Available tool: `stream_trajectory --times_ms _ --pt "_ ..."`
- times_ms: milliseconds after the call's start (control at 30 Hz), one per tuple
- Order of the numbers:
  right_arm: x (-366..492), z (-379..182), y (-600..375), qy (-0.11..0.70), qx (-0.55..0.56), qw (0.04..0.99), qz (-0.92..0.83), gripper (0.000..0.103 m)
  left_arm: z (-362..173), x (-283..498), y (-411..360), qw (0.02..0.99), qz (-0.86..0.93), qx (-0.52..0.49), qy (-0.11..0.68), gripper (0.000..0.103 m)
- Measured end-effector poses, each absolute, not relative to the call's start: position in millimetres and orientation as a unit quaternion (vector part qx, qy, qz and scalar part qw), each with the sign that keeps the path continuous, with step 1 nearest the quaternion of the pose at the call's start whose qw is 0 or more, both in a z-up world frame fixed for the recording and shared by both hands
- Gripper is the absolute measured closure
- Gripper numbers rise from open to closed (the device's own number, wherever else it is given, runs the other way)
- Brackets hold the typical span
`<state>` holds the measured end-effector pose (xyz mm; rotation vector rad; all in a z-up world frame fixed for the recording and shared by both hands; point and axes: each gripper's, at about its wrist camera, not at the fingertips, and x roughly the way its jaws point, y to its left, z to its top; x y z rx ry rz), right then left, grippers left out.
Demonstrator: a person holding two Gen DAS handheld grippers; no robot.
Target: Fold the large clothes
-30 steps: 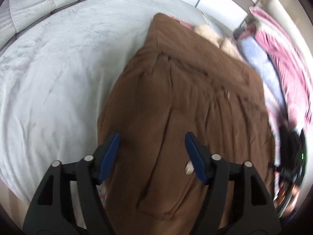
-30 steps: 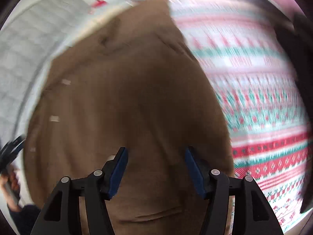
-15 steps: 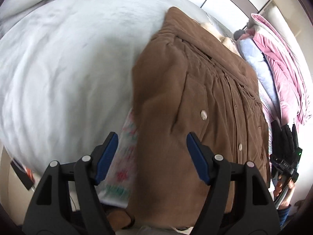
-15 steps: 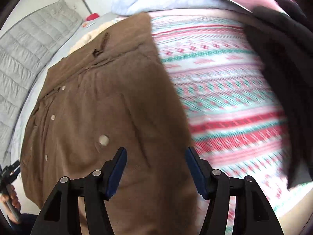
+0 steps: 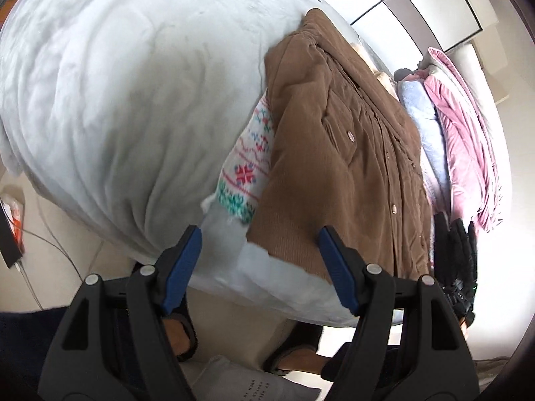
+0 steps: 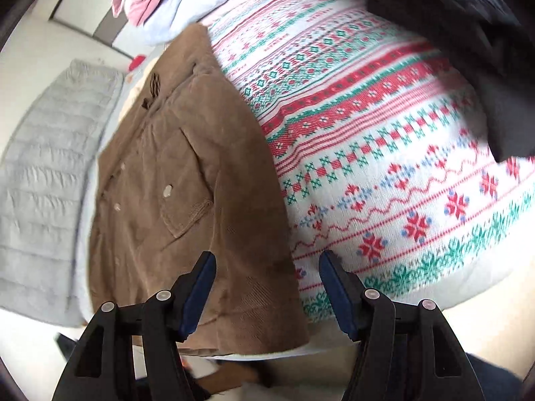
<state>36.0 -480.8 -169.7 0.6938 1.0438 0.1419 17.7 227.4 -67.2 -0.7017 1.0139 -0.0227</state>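
**Brown jacket flat on bed, both grippers spread and empty**

Brown corduroy jacket w/ pale snap buttons and a chest pocket [image 5: 341, 153] lies spread on the bed, hem at the near edge, collar toward the far side. It sits on top of a white knit sweater w/ red-and-green snowflake bands [image 6: 384, 153], which sticks out past both long edges of the jacket. Under both: pale grey plush bedspread [image 5: 117, 93].

Left gripper [image 5: 259, 267] hovers over the jacket's near hem corner and the bed edge, blue-padded jaws spread apart, nothing betw. them, no contact. Right gripper [image 6: 265, 287] hangs over the line where jacket edge meets sweater, jaws also apart and empty.

Further out: folded pink and light-blue bedding [image 5: 448, 127] stacked beyond the jacket; grey quilted blanket [image 6: 43, 180] at the far side in the right wrist view. Person's sandalled feet [image 5: 180, 337] on the floor below the bed edge.
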Motion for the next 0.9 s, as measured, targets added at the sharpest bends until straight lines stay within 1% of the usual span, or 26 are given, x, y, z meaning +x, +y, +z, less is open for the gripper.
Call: stream_trajectory --times_ms 233,367,433,467,500,533,600,667,700,833,900 --pt "16 -177 -498 0.472 0.379 0.792 0.077 0.04 -67 7 220 0.82 -0.03 -0.345 0.457 0.03" --pt "18 -176 -487 0.472 0.362 0.799 0.087 0.04 -66 16 209 0.826 -0.037 -0.334 0.453 0.03" --pt "20 -176 -474 0.478 0.339 0.804 0.096 0.042 -67 22 203 0.829 -0.037 -0.319 0.458 0.035" --pt "20 -174 -469 0.479 0.327 0.808 0.1 0.045 -67 27 198 0.83 -0.031 -0.307 0.464 0.045" --pt "20 -172 -465 0.475 0.319 0.813 0.107 0.046 -66 28 196 0.83 -0.03 -0.303 0.466 0.054" --pt "19 -168 -464 0.463 0.32 0.818 0.117 0.046 -63 28 195 0.831 -0.03 -0.306 0.463 0.055" --pt "15 -158 -467 0.434 0.337 0.824 0.137 0.046 -49 25 197 0.842 -0.042 -0.322 0.431 0.061" --pt "12 -151 -472 0.41 0.356 0.824 0.159 0.045 -37 23 197 0.853 -0.06 -0.329 0.401 0.062" --pt "13 -152 -471 0.411 0.36 0.822 0.162 0.045 -30 22 195 0.86 -0.07 -0.327 0.385 0.062" --pt "20 -168 -466 0.447 0.348 0.812 0.143 0.044 -20 28 178 0.873 -0.09 -0.301 0.373 0.062" --pt "22 -170 -463 0.449 0.347 0.811 0.145 0.044 -18 32 171 0.876 -0.096 -0.293 0.371 0.062"
